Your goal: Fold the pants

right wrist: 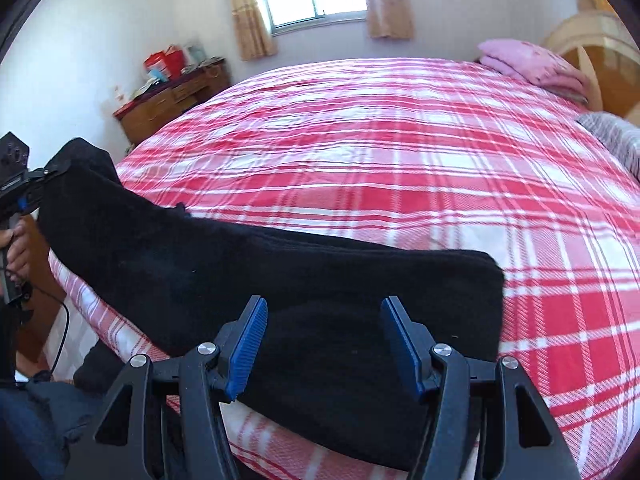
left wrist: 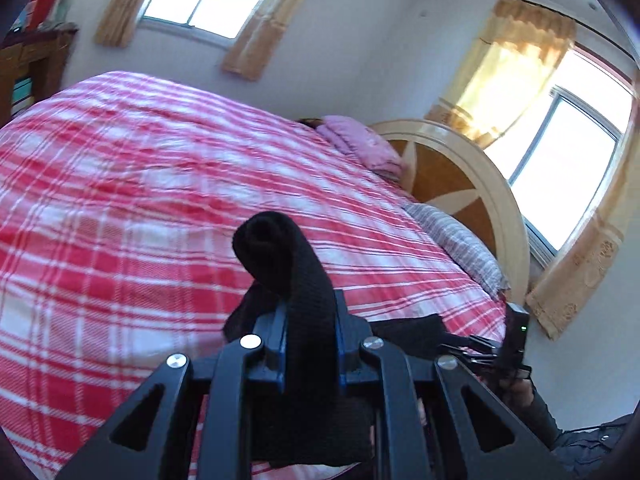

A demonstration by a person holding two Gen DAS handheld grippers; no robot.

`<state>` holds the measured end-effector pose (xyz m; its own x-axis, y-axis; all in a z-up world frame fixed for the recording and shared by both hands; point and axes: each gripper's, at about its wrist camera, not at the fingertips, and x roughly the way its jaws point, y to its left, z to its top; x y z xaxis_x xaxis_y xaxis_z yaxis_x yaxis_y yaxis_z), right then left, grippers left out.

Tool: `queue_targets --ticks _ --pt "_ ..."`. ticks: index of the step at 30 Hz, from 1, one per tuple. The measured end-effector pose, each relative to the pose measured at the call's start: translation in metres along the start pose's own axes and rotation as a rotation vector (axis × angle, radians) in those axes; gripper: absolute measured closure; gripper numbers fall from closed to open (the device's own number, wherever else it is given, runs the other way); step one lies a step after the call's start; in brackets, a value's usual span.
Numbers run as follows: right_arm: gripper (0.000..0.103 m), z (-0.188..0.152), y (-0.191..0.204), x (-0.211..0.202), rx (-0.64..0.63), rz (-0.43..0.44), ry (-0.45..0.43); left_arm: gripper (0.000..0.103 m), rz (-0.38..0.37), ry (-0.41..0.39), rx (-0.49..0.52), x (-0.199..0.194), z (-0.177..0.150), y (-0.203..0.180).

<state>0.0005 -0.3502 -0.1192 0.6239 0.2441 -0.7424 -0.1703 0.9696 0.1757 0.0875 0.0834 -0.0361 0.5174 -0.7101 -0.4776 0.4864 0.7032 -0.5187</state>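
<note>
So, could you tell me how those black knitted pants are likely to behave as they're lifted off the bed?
The black knitted pants will probably be floppy: they sag between the left gripper and the red plaid bedspread. The thick knit looks grippy, so slipping seems unlikely.

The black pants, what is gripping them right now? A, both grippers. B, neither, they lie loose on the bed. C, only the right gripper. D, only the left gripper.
D: the left gripper is clamped on a bunched end of the black pants, while the right gripper stands open above the cloth, its blue pads apart and pressing on nothing.
</note>
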Motion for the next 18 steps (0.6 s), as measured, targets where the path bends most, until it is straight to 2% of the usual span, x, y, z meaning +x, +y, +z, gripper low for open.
queue_targets --ticks 8,14,18 --pt "0.042 0.006 -0.025 -0.019 0.039 -0.030 -0.044 0.085 -0.138 0.086 0.095 0.055 0.014 -0.076" --pt "0.042 0.013 -0.054 -0.035 0.100 -0.065 -0.091 0.085 -0.167 0.160 0.199 0.101 0.010 -0.129" --pt "0.042 0.016 -0.068 -0.038 0.134 -0.079 -0.100 0.085 -0.182 0.214 0.220 0.131 0.005 -0.150"
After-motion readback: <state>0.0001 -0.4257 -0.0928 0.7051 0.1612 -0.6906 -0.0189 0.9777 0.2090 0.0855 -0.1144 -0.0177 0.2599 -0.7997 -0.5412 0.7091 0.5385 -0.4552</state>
